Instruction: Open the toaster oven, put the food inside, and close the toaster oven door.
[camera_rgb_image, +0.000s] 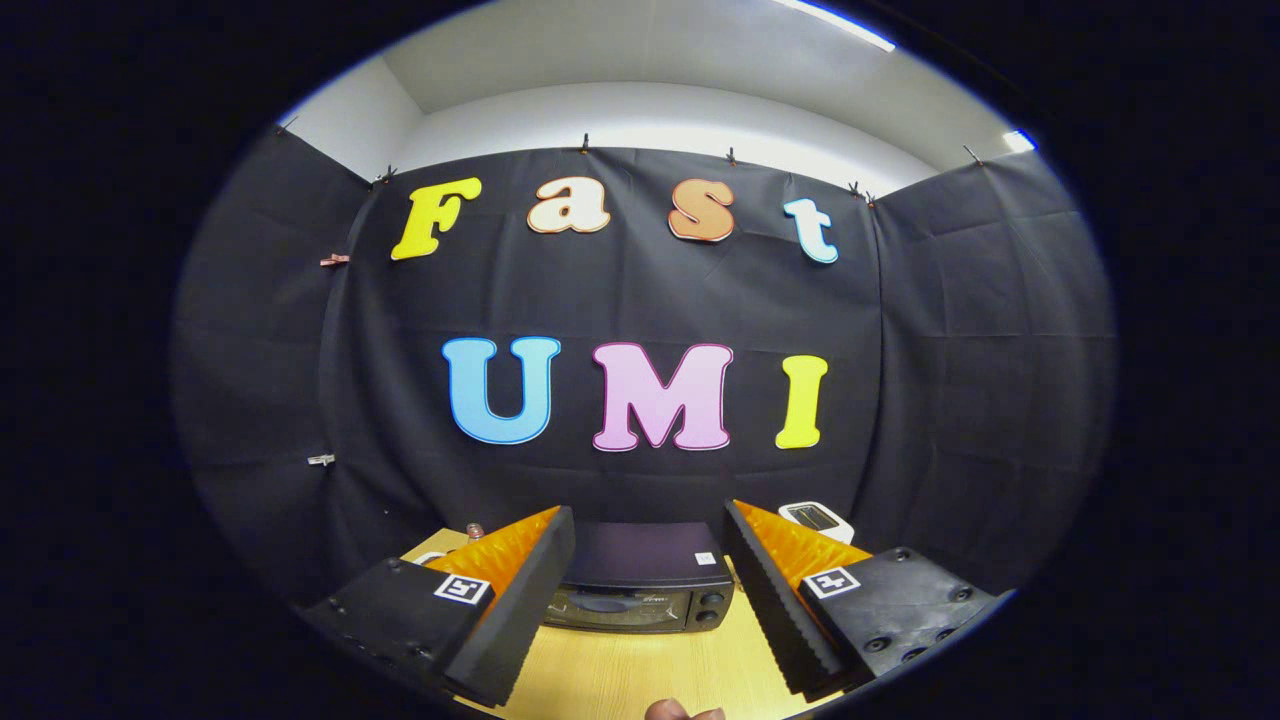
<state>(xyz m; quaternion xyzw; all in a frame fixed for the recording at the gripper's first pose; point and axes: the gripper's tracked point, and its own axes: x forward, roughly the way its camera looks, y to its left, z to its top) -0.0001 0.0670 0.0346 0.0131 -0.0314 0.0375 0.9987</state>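
Gripper (650, 590) fingers stand wide apart, clamping nothing, held high and back so they frame the toaster oven (645, 585) beyond them on the wooden table (640, 670); its door looks closed, a small white device (815, 517) behind right

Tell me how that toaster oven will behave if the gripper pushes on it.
The toaster oven is a wide, low box sitting flat on the wooden table, so it probably slides rather than tips. Its boxy body looks rigid and fairly heavy. The gripper is open, fingers apart, touching nothing.
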